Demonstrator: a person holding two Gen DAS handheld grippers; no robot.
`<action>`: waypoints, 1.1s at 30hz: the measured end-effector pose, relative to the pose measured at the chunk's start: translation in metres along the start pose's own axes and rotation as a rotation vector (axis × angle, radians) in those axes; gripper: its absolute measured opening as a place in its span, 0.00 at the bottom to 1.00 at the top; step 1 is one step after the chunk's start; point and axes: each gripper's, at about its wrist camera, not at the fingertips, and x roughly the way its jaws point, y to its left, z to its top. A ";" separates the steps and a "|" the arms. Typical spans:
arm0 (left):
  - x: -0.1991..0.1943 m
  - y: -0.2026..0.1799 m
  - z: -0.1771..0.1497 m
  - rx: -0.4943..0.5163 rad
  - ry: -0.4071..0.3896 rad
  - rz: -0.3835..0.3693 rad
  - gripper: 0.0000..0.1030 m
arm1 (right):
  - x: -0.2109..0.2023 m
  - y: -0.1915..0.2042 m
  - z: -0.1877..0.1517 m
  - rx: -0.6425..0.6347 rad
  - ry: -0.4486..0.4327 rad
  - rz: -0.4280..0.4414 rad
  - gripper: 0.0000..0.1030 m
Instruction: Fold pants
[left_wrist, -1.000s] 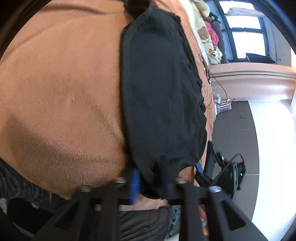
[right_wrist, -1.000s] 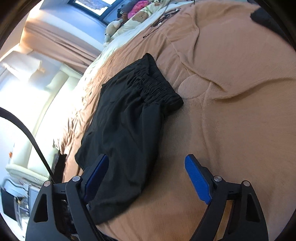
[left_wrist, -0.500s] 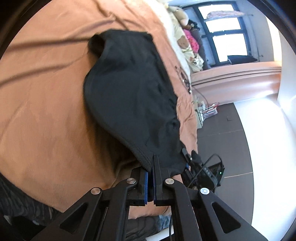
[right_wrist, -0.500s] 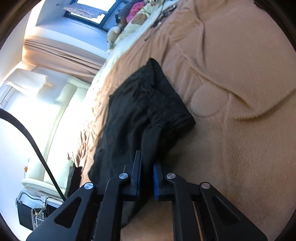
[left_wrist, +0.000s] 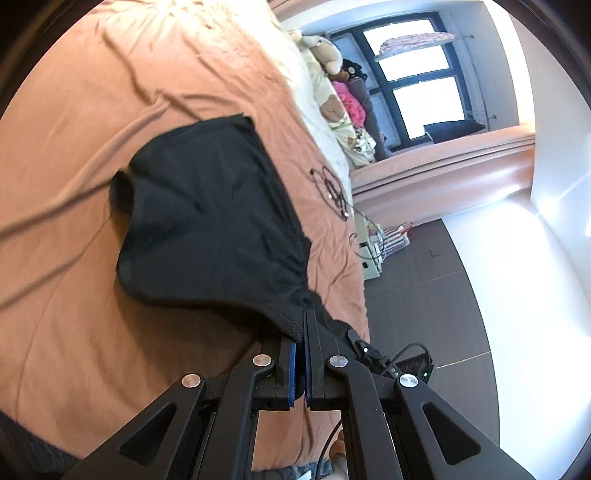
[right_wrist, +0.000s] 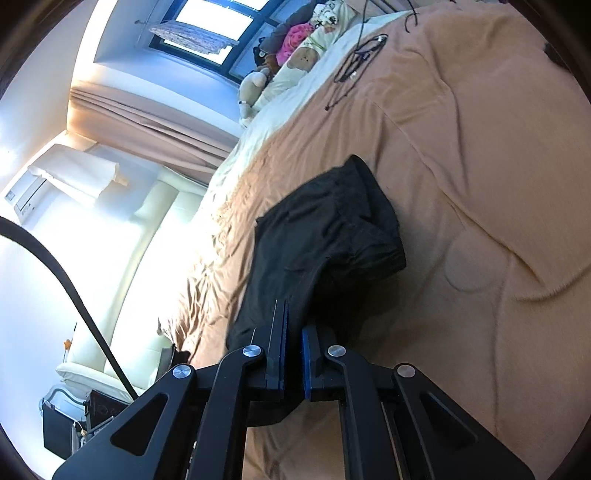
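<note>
Pinching black fabric pants near the tan blanket's edge, left gripper and right gripper clamped on the hem ends, jaws together.

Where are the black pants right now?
In both wrist views the black pants lie mid-frame on the orange-brown blanket, near end lifted, pinched by the left gripper and right gripper.
</note>
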 end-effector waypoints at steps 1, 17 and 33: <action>0.001 -0.004 0.009 0.007 -0.005 -0.004 0.03 | 0.005 0.004 0.003 -0.008 0.000 0.002 0.03; 0.046 -0.015 0.120 0.029 -0.031 -0.002 0.03 | 0.079 0.047 0.059 -0.047 -0.017 -0.018 0.03; 0.138 0.028 0.232 0.043 0.042 0.093 0.03 | 0.175 0.072 0.106 -0.110 0.009 -0.162 0.03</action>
